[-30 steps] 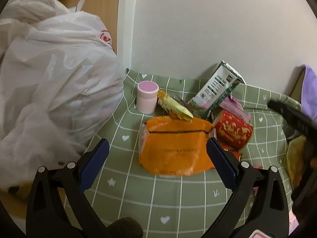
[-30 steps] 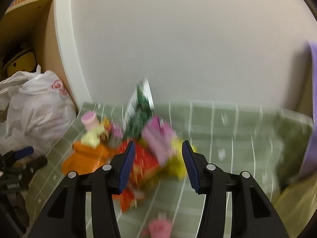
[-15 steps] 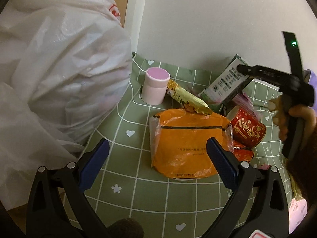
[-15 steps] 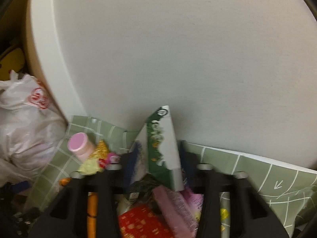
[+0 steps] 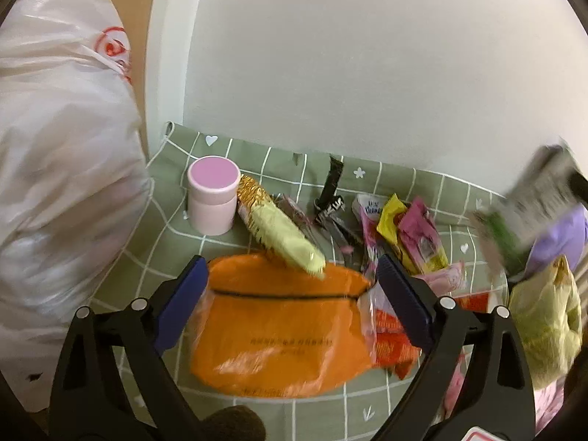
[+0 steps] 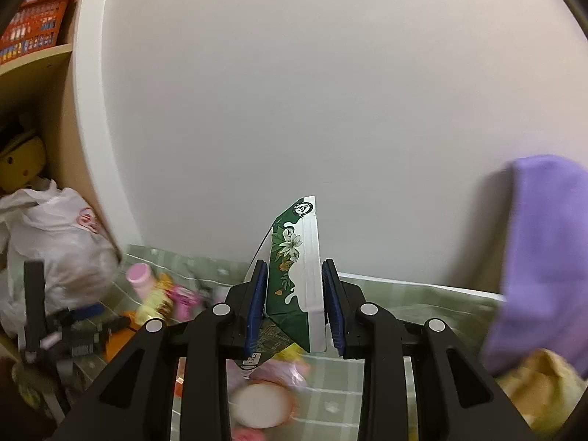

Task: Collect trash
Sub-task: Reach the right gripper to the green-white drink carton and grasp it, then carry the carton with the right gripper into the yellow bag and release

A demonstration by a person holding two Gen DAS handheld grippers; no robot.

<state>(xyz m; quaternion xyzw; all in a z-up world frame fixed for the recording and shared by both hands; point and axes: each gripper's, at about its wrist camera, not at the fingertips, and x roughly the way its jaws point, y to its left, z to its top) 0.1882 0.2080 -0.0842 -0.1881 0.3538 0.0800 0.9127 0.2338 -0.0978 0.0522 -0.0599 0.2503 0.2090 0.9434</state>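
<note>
My left gripper [image 5: 290, 268] hangs low over the pile. Its jaws are closing, with a blue pad on each side of the orange snack bag [image 5: 279, 334] lying on the green checked cloth [image 5: 172, 242]. I cannot see the pads pressing on the bag. A yellow-green and gold wrapper [image 5: 279, 231] rests on the bag's far edge. My right gripper [image 6: 294, 268] is shut on a green-and-white carton [image 6: 297, 275] and holds it upright, raised off the cloth. The carton [image 5: 525, 213] shows as a blur at the right of the left wrist view.
A pink-lidded jar [image 5: 212, 198] stands at the back left beside a bulging white plastic bag [image 5: 62, 183]. Black [image 5: 330, 191], pink and yellow wrappers [image 5: 408, 235] and red wrappers [image 5: 393, 334] lie around. A purple cloth [image 6: 544, 250] hangs at the right. A white wall is close behind.
The right gripper closed on the carton and lifted it off the pile, uncovering wrappers behind it. The left gripper moved in over the orange bag and its jaws narrowed a little.
</note>
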